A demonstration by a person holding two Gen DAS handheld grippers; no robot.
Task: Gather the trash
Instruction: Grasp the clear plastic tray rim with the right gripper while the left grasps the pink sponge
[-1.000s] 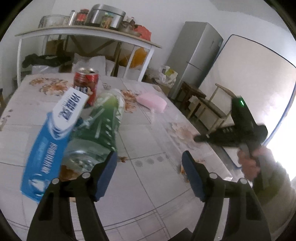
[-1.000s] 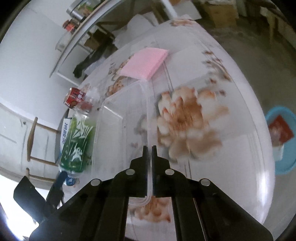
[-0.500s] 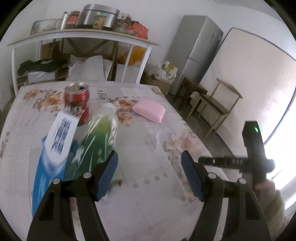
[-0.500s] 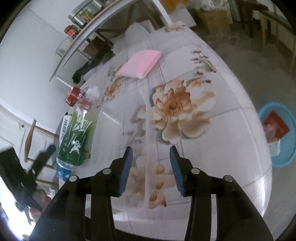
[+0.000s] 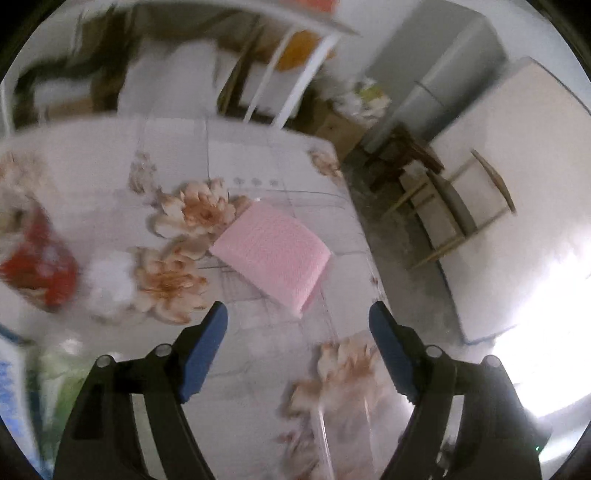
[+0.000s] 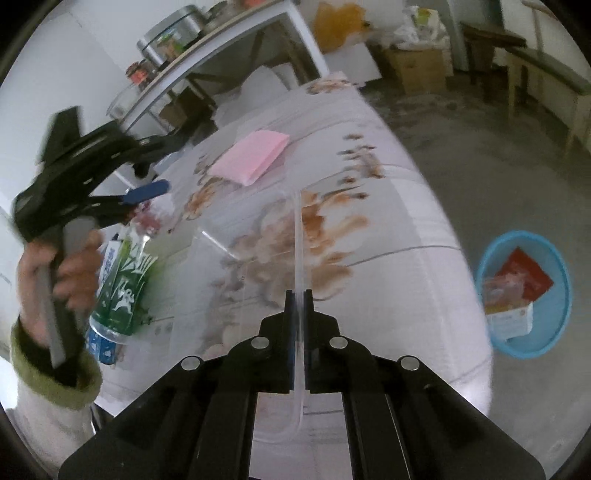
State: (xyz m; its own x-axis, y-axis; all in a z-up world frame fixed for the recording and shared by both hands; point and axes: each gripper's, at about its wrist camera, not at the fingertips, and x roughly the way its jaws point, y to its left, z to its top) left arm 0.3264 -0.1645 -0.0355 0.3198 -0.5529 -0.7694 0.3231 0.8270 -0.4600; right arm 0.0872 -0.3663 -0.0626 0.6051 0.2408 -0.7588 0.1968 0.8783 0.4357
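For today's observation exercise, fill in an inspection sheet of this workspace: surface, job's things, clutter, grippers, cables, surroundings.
Surface: floral-print tablecloth table.
Job's things: clear plastic container, rim clamped; green-labelled plastic bottle lying on its side; red drink can, blurred; blue round basin on the floor holding packets.
Clutter: pink rectangular sponge pad.
Grippers: left gripper open, above the table; right gripper shut on the container rim.
Cables: nothing seen.
Surroundings: white shelf table, grey refrigerator, wooden chair.
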